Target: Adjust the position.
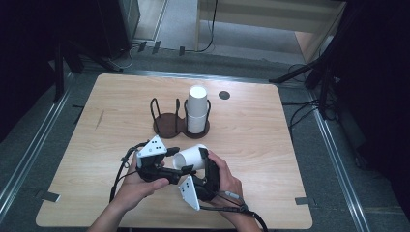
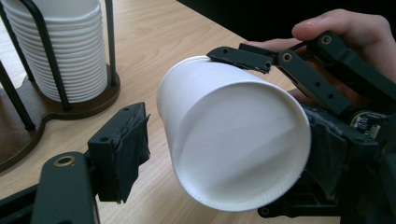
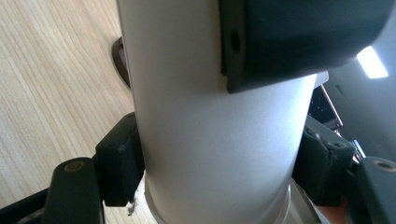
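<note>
Paper cup point(image 1: 190, 157), white and lying on its side above the counter point(image 1: 251, 145), sat clamped between the two pads of the right hand-held gripper point(image 1: 196, 164), one jaw pressing each flank near the rim in the right gripper view. Just beside it, the left hand-held gripper point(image 1: 170, 159) had its jaws spread around the cup's base end, one pad point(image 2: 122, 151) short of the wall, so it gripped nothing. Farther back stood a dark two-ring cup holder point(image 1: 167, 123), its right ring carrying a tall stack of white cups point(image 1: 197, 108).
</note>
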